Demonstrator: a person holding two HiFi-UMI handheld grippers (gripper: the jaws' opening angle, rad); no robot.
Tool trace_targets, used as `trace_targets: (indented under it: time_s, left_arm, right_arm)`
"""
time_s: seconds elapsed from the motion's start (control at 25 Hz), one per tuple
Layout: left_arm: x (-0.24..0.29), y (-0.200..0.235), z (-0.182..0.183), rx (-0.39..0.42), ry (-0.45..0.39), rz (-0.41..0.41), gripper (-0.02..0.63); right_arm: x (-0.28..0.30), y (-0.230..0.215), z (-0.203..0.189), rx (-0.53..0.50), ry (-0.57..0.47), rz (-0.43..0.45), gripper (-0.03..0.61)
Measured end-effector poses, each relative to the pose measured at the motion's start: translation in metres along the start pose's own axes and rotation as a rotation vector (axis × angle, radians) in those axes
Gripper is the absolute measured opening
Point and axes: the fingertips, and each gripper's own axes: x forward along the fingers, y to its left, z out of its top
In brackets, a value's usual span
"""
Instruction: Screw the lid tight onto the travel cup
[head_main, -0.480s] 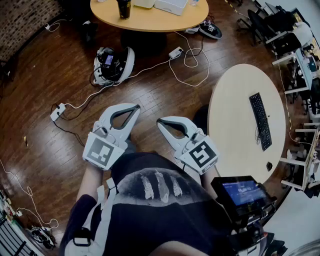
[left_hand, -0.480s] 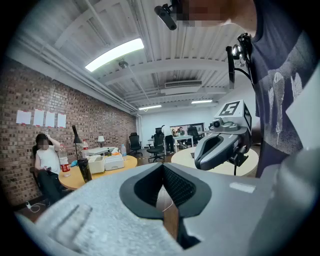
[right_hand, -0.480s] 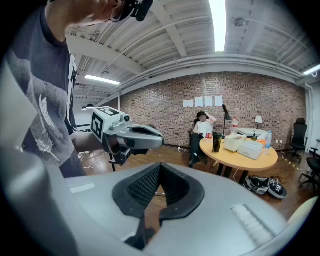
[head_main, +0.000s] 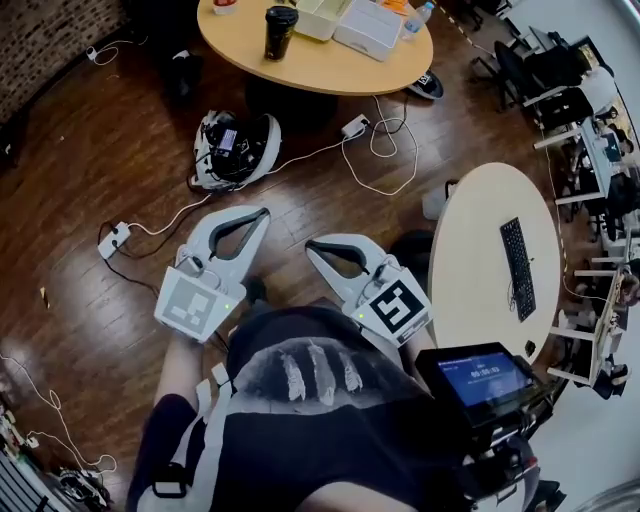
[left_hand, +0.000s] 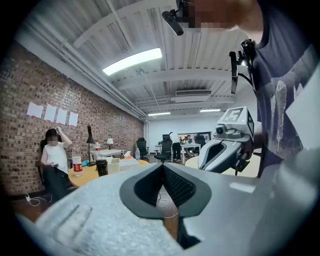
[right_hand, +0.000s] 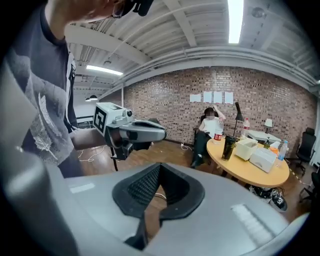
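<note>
A: Both claws are out in front of you, over the wood floor (head_main: 120, 120). Your left gripper (head_main: 263, 213) has its jaws pressed together, nothing between them.

B: Same on the other side! Your right gripper (head_main: 312, 245) tips downward, jaws closed tight and empty. The two tips sit near each other, not touching.

A: And the travel cup (head_main: 281, 32)?

B: Well away from you. It stands upright on the round wooden table (head_main: 330, 68) at the far end of the floor, just beside the white boxes (head_main: 368, 25). Neither of your claws is anywhere near it.

A: From your right gripper's camera, a seated person (right_hand: 210, 130) is close behind that table.

B: And off to your right, a second pale table (head_main: 480, 230) carries a black keyboard (head_main: 517, 267). White cables (head_main: 380, 130) trail over the floor between you and the cup.
</note>
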Motion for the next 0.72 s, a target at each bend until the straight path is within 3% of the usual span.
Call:
trace_targets:
  time_s: [0.4,0.72]
  left_arm:
    - [0.031,0.038,-0.003,-0.001,0.056,0.009,0.003]
    - [0.108,0.081,0.003,0.068,0.154,0.062,0.003]
  right_arm:
    - [0.034,-0.053,0.016,0.012,-0.016,0.029,0.006]
    - [0.049,-0.150,0.018,0.061,-0.115,0.116,0.006]
